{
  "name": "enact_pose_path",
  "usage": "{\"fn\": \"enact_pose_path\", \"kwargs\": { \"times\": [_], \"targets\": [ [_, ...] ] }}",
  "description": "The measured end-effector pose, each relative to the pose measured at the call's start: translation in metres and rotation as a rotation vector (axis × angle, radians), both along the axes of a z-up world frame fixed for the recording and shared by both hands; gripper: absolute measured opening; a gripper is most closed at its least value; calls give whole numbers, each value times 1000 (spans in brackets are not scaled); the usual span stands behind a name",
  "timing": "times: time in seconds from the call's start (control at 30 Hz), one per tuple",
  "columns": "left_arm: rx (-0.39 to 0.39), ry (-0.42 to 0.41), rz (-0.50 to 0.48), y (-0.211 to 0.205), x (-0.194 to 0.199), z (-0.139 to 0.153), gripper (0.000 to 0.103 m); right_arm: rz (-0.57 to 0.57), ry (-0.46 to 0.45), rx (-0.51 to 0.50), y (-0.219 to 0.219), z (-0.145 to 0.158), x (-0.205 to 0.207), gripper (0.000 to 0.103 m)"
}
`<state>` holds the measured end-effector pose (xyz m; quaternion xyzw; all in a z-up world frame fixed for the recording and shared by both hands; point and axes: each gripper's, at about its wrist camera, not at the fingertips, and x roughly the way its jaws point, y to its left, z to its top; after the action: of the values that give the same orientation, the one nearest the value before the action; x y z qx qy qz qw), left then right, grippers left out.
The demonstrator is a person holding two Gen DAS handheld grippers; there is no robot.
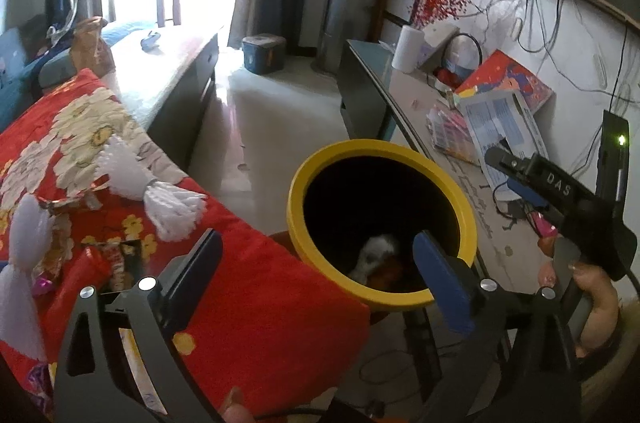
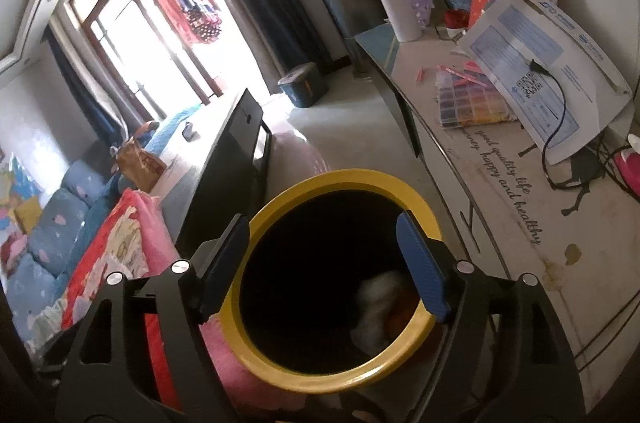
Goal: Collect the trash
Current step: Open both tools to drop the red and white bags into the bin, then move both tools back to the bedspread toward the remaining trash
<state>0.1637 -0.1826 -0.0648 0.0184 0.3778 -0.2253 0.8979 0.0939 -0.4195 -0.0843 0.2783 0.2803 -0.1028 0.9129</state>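
Hovering over the yellow-rimmed trash bin (image 2: 340, 371), your right gripper (image 2: 324, 263) has its jaws spread wide and empty, both fingers framing the dark opening. Your left gripper (image 1: 316, 275) is likewise parted and holds nothing, its right finger over the bin's near rim. Crumpled white trash (image 2: 376, 307) lies at the bottom of the bin, which stands on the floor between the red floral blanket (image 1: 260, 303) and the desk (image 2: 520, 263). White candy-shaped wrappers (image 1: 148, 183) rest on the blanket's near edge.

Upright yellow-rimmed bin (image 2: 256, 347) holds crumpled white trash (image 2: 378, 307) at its bottom.
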Motion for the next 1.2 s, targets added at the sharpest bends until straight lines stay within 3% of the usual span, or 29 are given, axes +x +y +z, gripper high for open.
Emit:
{"fn": "enact_pose_path", "kwargs": {
  "times": [0.3,1.2],
  "targets": [
    [-26,-62,71,28,-13,18,94,103,-56,-111,33,20,-2,74],
    [-78,-160,273,109,-36,43,95,353,-102,-191,118,36,-11,75]
  ]
}}
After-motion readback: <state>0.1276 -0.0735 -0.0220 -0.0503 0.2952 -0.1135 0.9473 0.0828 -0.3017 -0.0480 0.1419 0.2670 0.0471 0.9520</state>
